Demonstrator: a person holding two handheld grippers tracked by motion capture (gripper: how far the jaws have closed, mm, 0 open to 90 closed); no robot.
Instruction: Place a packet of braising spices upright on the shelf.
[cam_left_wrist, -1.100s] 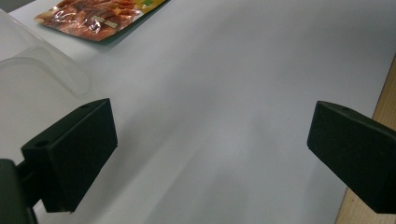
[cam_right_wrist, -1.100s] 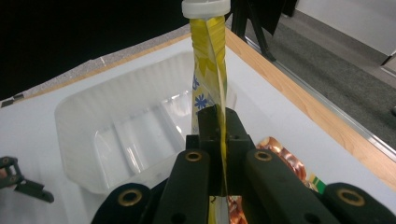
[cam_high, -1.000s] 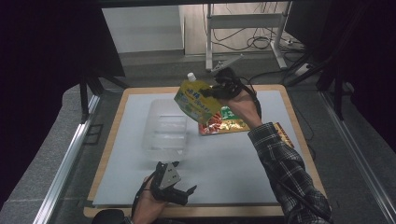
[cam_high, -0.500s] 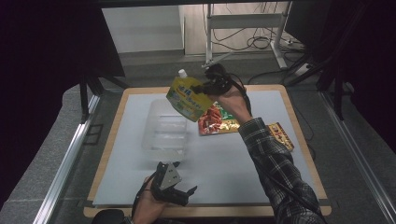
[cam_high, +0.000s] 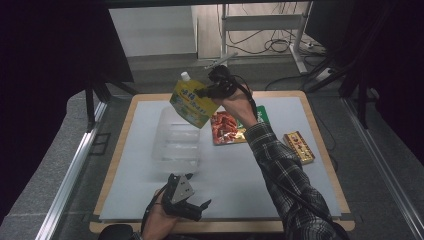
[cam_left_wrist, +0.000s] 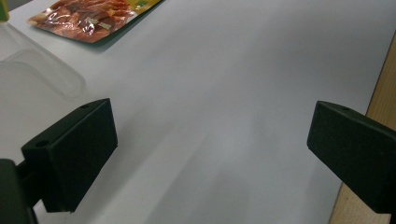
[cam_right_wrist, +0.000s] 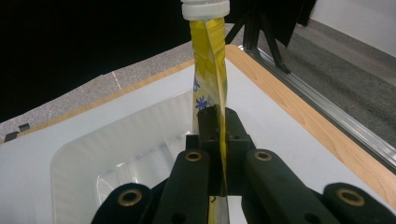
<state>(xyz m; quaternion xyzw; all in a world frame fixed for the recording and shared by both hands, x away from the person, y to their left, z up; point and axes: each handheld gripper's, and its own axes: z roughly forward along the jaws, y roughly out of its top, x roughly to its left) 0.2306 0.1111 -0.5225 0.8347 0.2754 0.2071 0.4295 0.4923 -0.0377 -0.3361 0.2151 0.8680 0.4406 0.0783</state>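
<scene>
My right gripper (cam_high: 207, 91) is shut on a yellow spouted pouch (cam_high: 192, 101) with a white cap, held in the air over the far end of a clear plastic bin (cam_high: 177, 142). In the right gripper view the pouch (cam_right_wrist: 210, 84) stands edge-on between the jaws, with the clear bin (cam_right_wrist: 126, 154) below it. My left gripper (cam_high: 192, 210) rests near the table's front edge, jaws open and nothing between them. In the left gripper view its jaws stand wide apart over the white mat (cam_left_wrist: 224, 93).
A red snack packet (cam_high: 226, 127) lies right of the bin, partly over a green packet (cam_high: 260, 115). A small brown and gold box (cam_high: 299, 147) lies farther right. The white mat (cam_high: 225, 170) sits on a wooden board (cam_high: 320, 135).
The right gripper has carried the yellow pouch leftward, from above the red packet to over the bin's far end. The left gripper has stayed put.
</scene>
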